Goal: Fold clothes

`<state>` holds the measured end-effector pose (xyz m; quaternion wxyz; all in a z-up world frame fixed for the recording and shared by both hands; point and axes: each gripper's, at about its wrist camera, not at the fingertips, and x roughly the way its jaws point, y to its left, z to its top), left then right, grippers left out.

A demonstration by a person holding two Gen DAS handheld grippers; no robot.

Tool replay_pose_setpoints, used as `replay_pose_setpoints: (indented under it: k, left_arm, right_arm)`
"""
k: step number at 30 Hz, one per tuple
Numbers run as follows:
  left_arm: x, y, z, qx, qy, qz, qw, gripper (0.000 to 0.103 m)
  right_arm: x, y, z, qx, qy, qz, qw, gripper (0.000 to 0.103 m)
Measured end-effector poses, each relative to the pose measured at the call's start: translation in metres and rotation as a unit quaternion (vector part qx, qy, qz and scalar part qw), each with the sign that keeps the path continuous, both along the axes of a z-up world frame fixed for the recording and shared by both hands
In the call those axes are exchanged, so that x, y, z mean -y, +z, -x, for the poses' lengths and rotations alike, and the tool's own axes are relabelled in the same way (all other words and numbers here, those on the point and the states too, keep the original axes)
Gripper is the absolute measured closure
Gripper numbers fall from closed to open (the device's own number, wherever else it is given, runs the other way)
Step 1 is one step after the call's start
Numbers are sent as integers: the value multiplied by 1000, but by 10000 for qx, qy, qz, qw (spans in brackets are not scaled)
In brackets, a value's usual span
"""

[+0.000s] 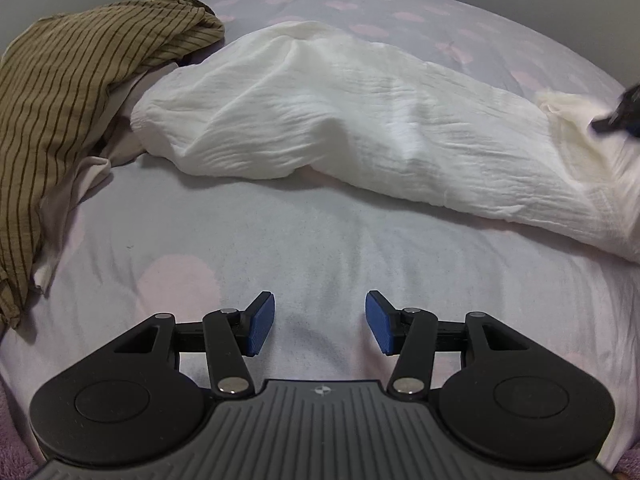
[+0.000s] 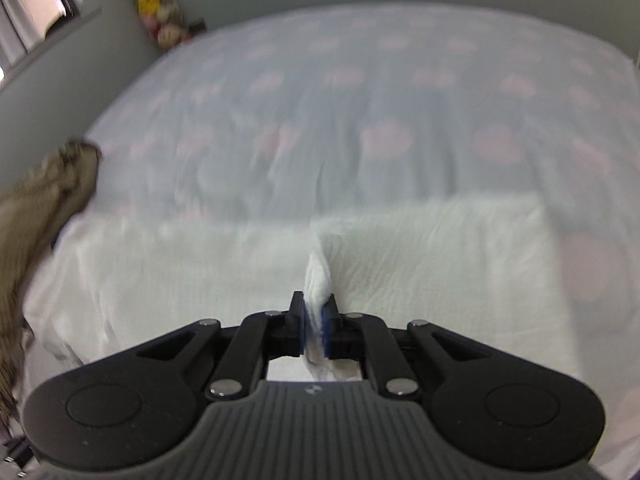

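Right gripper [image 2: 315, 322] pinching white garment [image 2: 420, 280] (left gripper [image 1: 320, 322] agape, tilted bedward)

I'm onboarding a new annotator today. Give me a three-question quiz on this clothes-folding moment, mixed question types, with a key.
1. True or false: the left gripper holds cloth.
2. The right gripper is pinching which garment? A) white garment B) striped brown garment C) nothing
3. Fill in: both garments lie on a bedsheet with ____ spots.

Key:
1. False; it is open over bare sheet.
2. A; a fold of the white garment sits between its pads.
3. Pink.
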<state>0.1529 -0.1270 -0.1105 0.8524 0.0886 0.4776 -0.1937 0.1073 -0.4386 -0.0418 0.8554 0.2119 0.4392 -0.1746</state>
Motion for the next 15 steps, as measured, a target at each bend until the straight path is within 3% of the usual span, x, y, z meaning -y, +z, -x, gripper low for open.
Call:
replay_pose_setpoints:
  k: [3,10,12,15]
  left_arm:
    - [0,-3,-1,-55,-17,59,10000,54]
    - [4,-6,-2,-103,4,85,9999,54]
    - [7,-6,-1,-96,-18,82,9999,54]
    - [12,-6,0,-74,-53,59,9999,54]
  right_arm:
    - [-9,-29,-9,-282,-16,-56,9996,93]
    - [-15,-51,-1,-432,9,-70,9990,86]
    - [-18,-46,2,-385,133,0,9992,70]
    - [-23,-30,16,-150,281,135,9994,64]
